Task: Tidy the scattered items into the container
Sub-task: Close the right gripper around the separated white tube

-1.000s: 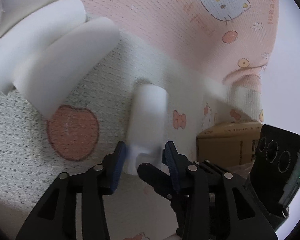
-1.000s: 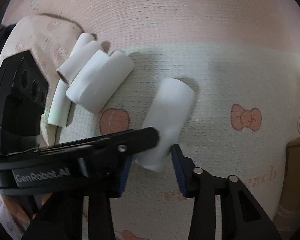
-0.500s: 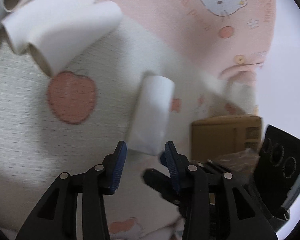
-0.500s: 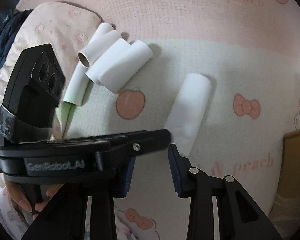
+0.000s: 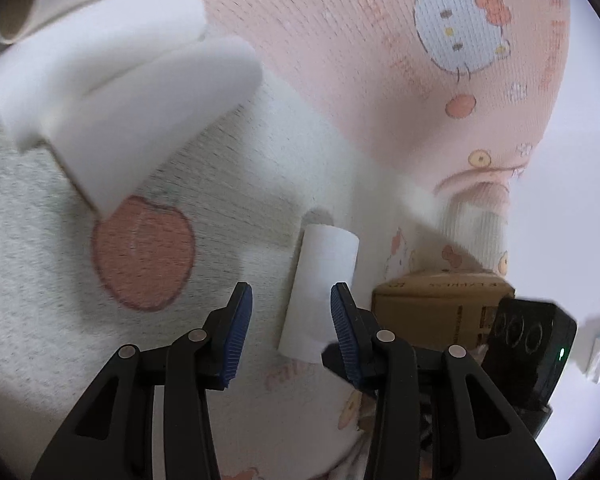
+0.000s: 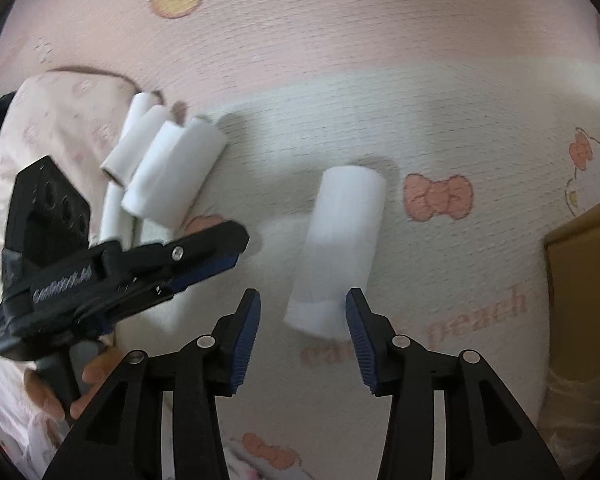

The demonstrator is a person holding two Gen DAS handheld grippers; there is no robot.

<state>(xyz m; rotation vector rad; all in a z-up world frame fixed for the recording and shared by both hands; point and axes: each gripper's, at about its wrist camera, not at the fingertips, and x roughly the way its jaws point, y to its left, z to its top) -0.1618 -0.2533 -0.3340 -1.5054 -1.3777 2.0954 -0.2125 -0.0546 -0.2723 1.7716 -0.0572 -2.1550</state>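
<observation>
A single white paper roll (image 6: 342, 240) lies on the pink and white blanket (image 6: 340, 80). Its near end sits between the fingertips of my right gripper (image 6: 303, 334), whose jaws are opening; the pads do not press it. In the left wrist view the same roll (image 5: 324, 284) shows beyond my left gripper (image 5: 292, 330), which is open and holds nothing. Seen from the right wrist, the left gripper (image 6: 232, 246) hangs apart from the roll, to its left, held by a hand (image 6: 80, 384). A cardboard box (image 6: 588, 248) stands at the right.
Several more white rolls (image 6: 172, 172) are piled at the left beside a pink pillow (image 6: 60, 120); they fill the upper left of the left wrist view (image 5: 140, 100). The cardboard box (image 5: 440, 300) sits behind the right gripper's black body (image 5: 528, 340). The bed edge and a pale wall are at the right.
The right jaws narrowed, then spread wider around the roll's near end. The left gripper, whose finger lay against the roll, has drawn off to the left. The roll stays on the blanket.
</observation>
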